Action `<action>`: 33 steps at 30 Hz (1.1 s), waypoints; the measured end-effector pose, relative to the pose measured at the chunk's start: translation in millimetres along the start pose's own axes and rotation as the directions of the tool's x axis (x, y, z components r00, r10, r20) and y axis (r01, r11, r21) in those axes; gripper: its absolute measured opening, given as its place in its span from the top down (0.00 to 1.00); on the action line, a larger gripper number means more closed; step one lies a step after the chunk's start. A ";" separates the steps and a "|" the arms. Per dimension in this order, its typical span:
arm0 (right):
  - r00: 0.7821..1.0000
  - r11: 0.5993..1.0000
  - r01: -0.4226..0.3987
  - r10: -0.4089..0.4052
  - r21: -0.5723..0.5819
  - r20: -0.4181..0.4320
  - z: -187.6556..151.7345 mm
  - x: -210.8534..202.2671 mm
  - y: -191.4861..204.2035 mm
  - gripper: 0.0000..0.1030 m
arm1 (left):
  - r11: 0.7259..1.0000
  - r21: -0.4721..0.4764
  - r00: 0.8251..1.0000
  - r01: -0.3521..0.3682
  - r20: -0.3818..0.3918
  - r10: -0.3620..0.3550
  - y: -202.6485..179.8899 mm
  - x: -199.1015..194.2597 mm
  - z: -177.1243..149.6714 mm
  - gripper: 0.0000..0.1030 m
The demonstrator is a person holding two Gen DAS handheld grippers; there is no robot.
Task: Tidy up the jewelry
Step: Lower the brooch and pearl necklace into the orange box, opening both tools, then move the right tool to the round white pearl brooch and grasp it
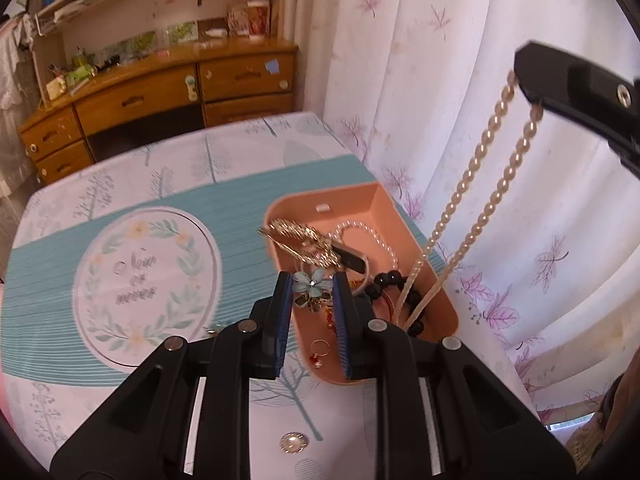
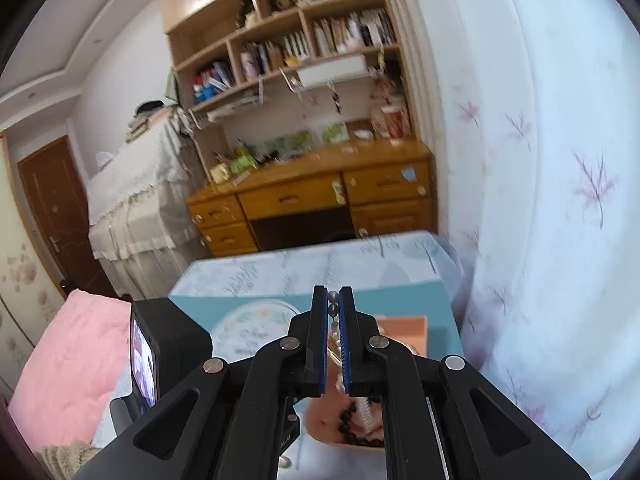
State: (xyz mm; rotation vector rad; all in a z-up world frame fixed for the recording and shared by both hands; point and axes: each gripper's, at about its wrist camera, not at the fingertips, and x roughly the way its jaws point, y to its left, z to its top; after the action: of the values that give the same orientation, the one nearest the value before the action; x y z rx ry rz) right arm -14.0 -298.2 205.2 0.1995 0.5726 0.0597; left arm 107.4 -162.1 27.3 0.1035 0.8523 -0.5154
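Right gripper (image 2: 333, 307) pinches the long cream pearl necklace (image 1: 472, 208) high above the peach plastic tray (image 1: 416, 224), left gripper (image 1: 311, 285) clamps the blue flower brooch (image 1: 313, 281) — lower slowly, letting beads coil inside.

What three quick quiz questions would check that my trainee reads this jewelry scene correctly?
1. True or false: the right gripper is shut on the pearl necklace.
2. What does the left gripper hold? A) black bead bracelet B) blue flower brooch C) ring
3. Fill in: the necklace's lower end hangs into the ____ tray.

Key: 1 true; 2 B, the blue flower brooch; 3 pink.
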 end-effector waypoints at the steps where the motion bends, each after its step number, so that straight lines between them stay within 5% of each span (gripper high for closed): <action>1: 1.000 1.000 0.007 -0.007 0.001 -0.017 -5.8 7.5 -4.3 0.95 | 1.000 0.000 1.000 0.001 -0.013 -0.001 -1.5 6.8 -1.2 0.83; 13: 0.969 0.995 0.102 -0.103 -0.013 -0.225 -68.7 85.8 -29.4 0.89 | 0.999 0.054 0.995 -0.004 -0.099 0.009 -5.7 39.5 -21.7 0.82; 15: 0.970 0.995 0.097 -0.096 -0.007 -0.225 -70.1 92.2 -27.9 0.74 | 0.998 0.061 0.995 0.007 -0.102 0.000 -4.1 37.0 -23.6 0.69; 18: 0.972 0.995 0.099 -0.097 -0.002 -0.212 -70.4 93.5 -26.4 0.70 | 0.999 0.050 0.995 0.008 -0.096 -0.003 2.4 30.9 -27.2 0.46; 33: 0.970 0.998 0.057 -0.065 -0.039 -0.234 -89.3 81.0 0.2 0.70 | 0.993 -0.025 0.993 -0.113 -0.049 0.111 52.8 -30.2 -46.2 0.46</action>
State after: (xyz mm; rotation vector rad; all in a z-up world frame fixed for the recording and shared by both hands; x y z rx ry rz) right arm 5.4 -273.8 88.7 0.1440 0.8131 0.0331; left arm 84.0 -90.8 13.1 0.1374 0.8946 -0.3969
